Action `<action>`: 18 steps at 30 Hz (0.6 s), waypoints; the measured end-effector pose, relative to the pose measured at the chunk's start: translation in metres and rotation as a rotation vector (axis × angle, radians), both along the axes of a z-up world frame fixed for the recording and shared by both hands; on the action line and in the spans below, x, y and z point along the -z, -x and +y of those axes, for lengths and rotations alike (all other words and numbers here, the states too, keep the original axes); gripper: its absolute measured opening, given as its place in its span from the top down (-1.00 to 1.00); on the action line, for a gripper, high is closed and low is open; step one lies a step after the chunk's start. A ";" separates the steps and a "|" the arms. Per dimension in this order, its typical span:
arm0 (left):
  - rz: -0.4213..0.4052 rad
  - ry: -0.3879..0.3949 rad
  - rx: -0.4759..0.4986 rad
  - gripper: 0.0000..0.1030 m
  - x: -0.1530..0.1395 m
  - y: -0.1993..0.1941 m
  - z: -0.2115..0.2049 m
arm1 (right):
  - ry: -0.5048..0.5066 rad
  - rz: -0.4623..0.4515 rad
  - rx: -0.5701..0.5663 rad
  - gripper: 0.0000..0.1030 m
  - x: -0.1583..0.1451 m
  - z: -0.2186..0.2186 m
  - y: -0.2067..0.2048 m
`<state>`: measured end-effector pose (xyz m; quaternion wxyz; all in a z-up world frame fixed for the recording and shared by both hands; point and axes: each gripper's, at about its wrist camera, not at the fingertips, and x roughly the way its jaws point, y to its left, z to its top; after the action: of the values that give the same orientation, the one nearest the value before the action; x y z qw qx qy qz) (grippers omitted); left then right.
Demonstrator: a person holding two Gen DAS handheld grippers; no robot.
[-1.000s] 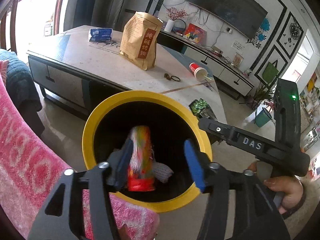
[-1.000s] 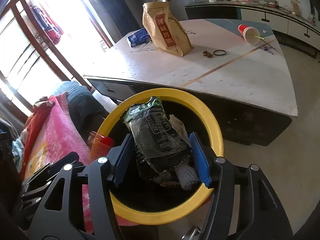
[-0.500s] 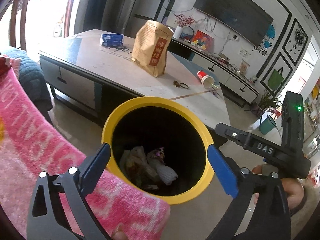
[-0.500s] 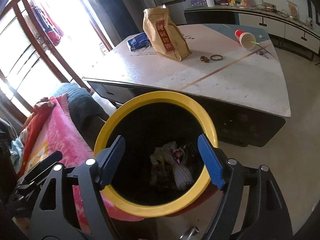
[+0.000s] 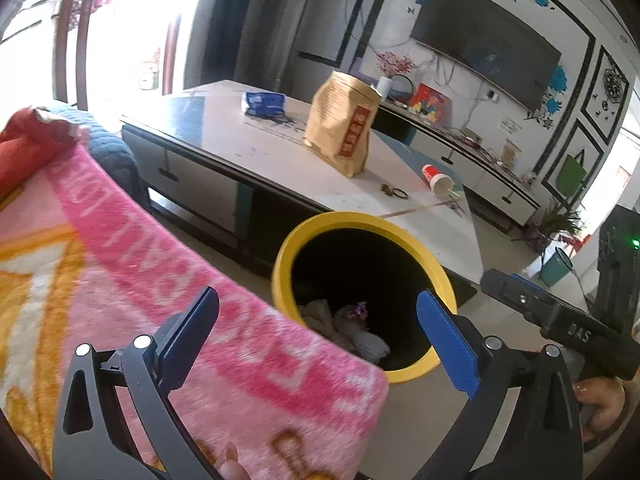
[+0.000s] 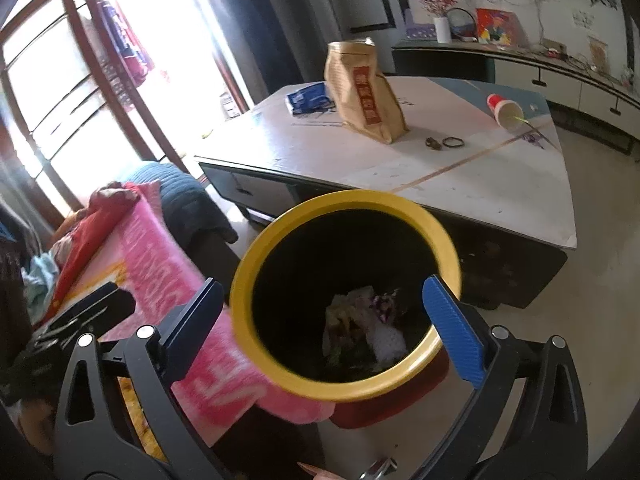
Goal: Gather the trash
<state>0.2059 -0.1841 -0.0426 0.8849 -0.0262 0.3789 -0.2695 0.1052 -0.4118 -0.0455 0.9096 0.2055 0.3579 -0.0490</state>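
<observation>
Trash already collected, a heap of crumpled wrappers and pale scraps (image 6: 366, 330), lies at the bottom of the round black bin with the yellow rim (image 6: 280, 236), which stands on the floor between the pink patterned blanket (image 5: 140, 280) on the left and the near edge of the white worktop (image 6: 480, 184). The left gripper (image 5: 318, 336) is held wide above the blanket edge and the bin mouth, with nothing between its jaws. The right gripper (image 6: 326, 324) is seen over the bin opening, its jaws opening to their widest, and nothing is gripped by it either.

The dropping step is judged to be finished, and the fetching of further trash is taken to be the step in hand. Farther off on the worktop are seen a standing brown paper bag with a red label (image 6: 366, 94), a flat blue packet (image 6: 308, 98) left of it, a tipped red paper cup with a straw (image 6: 504, 110) at the far right, and a small dark ring (image 6: 454, 143) beside a brownish scrap near the bag. For the next move, both grippers must be carried over the bin rim to the worktop and kept wide; the bag, being broad, probably calls for a grasp at its folded top.
</observation>
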 end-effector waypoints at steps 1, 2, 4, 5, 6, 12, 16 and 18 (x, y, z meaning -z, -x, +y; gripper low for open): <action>-0.005 -0.001 -0.007 -0.87 -0.002 0.002 0.005 | 0.011 -0.007 -0.005 -0.79 -0.003 0.006 0.002; -0.012 -0.001 -0.018 -0.87 -0.003 0.004 0.011 | 0.018 -0.012 -0.005 -0.79 -0.004 0.010 0.004; -0.018 -0.001 -0.033 -0.87 -0.006 0.008 0.020 | 0.036 -0.026 -0.004 -0.79 -0.007 0.019 0.009; -0.024 -0.007 -0.050 -0.87 -0.007 0.011 0.027 | 0.043 -0.034 -0.007 -0.79 -0.008 0.023 0.010; -0.028 -0.011 -0.058 -0.87 -0.008 0.012 0.031 | 0.052 -0.039 -0.009 -0.79 -0.009 0.026 0.012; -0.075 -0.024 -0.112 -0.87 -0.016 0.028 0.056 | 0.101 -0.079 0.011 -0.79 -0.011 0.048 0.025; -0.120 -0.022 -0.142 -0.87 -0.021 0.042 0.070 | 0.136 -0.093 -0.017 -0.79 -0.012 0.066 0.033; -0.141 -0.024 -0.149 -0.87 -0.023 0.050 0.076 | 0.155 -0.108 -0.022 -0.79 -0.014 0.074 0.037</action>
<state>0.1554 -0.1082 -0.0198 0.9272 -0.0248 0.3160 -0.1995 0.0684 -0.3373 -0.0314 0.9412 0.1328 0.3058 -0.0553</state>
